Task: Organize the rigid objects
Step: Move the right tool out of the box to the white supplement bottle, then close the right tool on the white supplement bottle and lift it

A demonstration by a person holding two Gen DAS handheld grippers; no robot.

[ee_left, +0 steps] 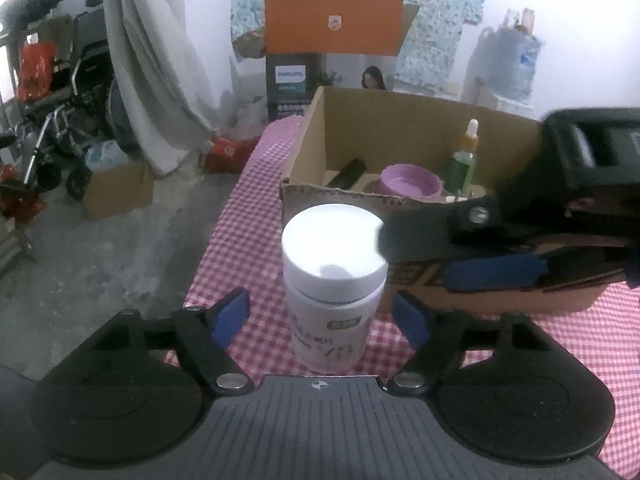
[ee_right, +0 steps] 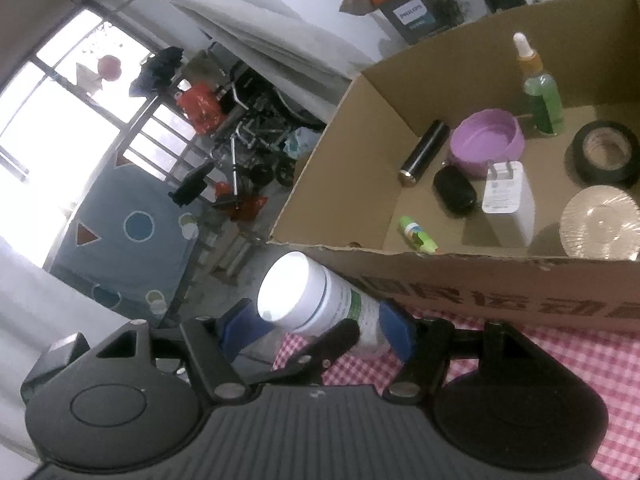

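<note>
Now, left to right:
Left gripper [ee_left: 322, 314]: jaws spread wide on either side of the white bottle, both blue pads clear of it; nothing held.
White bottle [ee_left: 334, 280]: upright on the red-and-white checked tablecloth [ee_left: 248, 216], white cap on top, green patch on its label; it stands just in front of the cardboard box's near wall. In the right wrist view the bottle [ee_right: 320, 300] sits between the right gripper's blue pads.
Right gripper [ee_right: 316, 330]: jaws partly open around the bottle; whether the pads press on it cannot be told. In the left wrist view this gripper [ee_left: 452, 254] reaches in from the right, one finger level with the bottle's cap.
Cardboard box [ee_right: 360, 168]: open-topped, on the tablecloth just behind the bottle.
Box contents: black cylinder [ee_right: 424, 154] lying flat, black oval case [ee_right: 454, 190], purple bowl-shaped lid [ee_right: 486, 142], small green stick [ee_right: 418, 234], white plug adapter [ee_right: 508, 204], green dropper bottle [ee_right: 542, 96] upright, black tape roll [ee_right: 606, 152], round shiny disc [ee_right: 600, 228].
</note>
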